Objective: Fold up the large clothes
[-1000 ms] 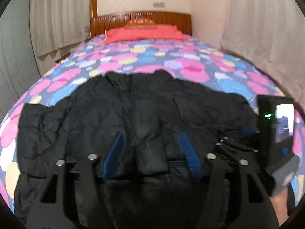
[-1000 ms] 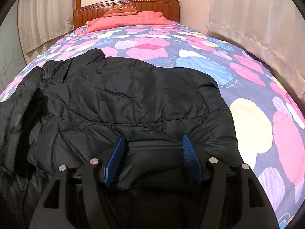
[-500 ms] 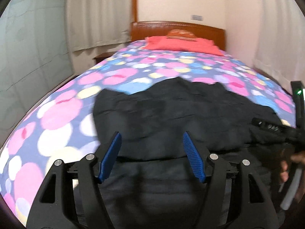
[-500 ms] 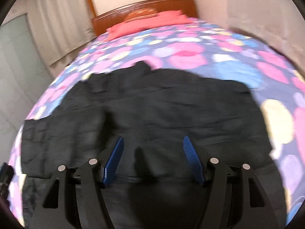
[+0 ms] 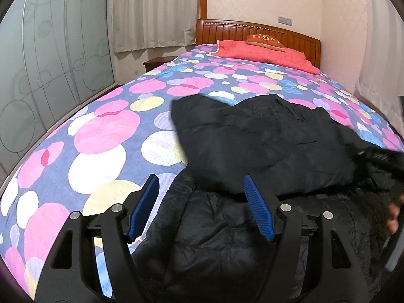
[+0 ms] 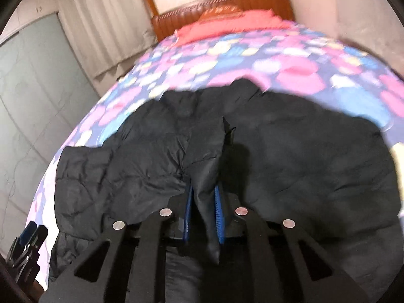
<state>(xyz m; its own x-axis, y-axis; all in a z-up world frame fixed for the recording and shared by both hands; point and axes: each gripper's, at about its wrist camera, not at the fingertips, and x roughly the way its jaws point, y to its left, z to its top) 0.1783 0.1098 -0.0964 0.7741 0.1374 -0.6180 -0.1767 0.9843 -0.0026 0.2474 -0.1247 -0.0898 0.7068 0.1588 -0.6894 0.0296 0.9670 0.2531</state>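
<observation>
While left tool [image 5: 202,202] gapes, right tool [image 6: 204,207] pinches jacket [image 6: 303,156].

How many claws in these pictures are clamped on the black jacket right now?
1. The right claw is shut on a fold of the black jacket. The left claw hangs open above the jacket's edge, gripping nothing.

the jacket [image 5: 265,146] is lying across the near end of the bed [image 5: 101,131], with the pillow [image 5: 262,53] sitting far behind it against the headboard [image 5: 290,34]. my left gripper [image 5: 202,207] is hovering over the jacket's left edge (my right gripper [image 6: 204,214] is pinching a fold mid-jacket).
</observation>
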